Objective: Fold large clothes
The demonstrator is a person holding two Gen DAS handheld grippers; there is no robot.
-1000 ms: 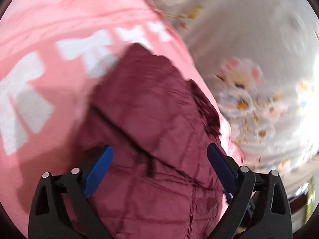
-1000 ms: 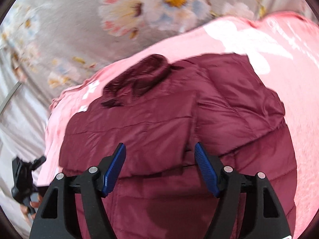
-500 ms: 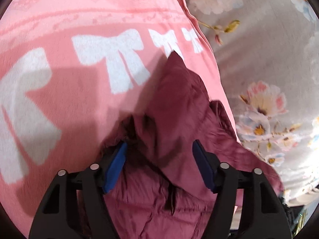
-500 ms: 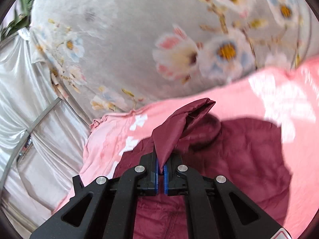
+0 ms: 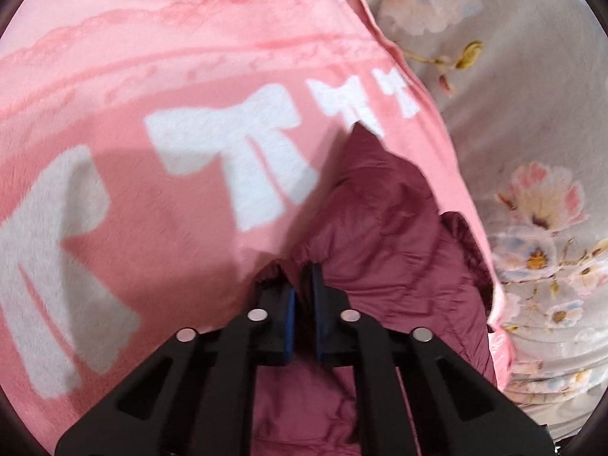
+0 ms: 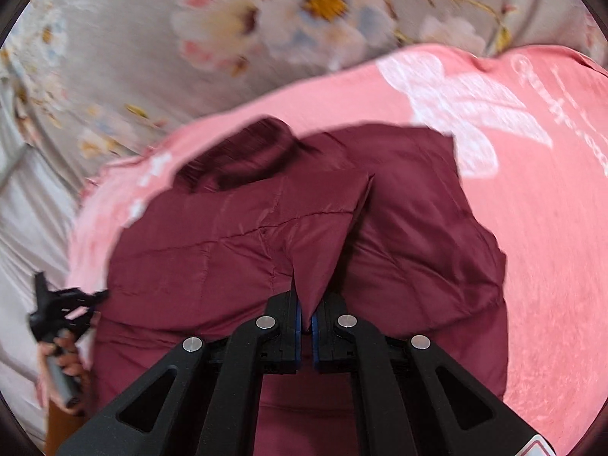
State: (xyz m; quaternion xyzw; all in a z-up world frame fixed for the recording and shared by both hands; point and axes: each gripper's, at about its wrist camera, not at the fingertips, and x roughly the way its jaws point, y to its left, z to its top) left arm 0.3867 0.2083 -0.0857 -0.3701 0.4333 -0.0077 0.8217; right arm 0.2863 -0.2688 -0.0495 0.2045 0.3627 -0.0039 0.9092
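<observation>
- Since the earlier frames, the left gripper has been closed from wide open onto a bunched fold of the jacket, and the flap held by the right gripper has been carried lower, over the jacket body.
- Between the right jaws, a pointed maroon flap is clamped, rising ahead of the tips.
- Between the left jaws, gathered maroon fabric is pinched; the pads are nearly together.
- Ahead of and beneath both pairs of jaws, the jacket is spread on a pink blanket with white bows, its collar at the far end.
- Beyond the blanket, a floral sheet is seen.
- The step in hand is judged to be folding a side panel inward.
- Next, the held fabric would need to be laid flat across the body and then released.
</observation>
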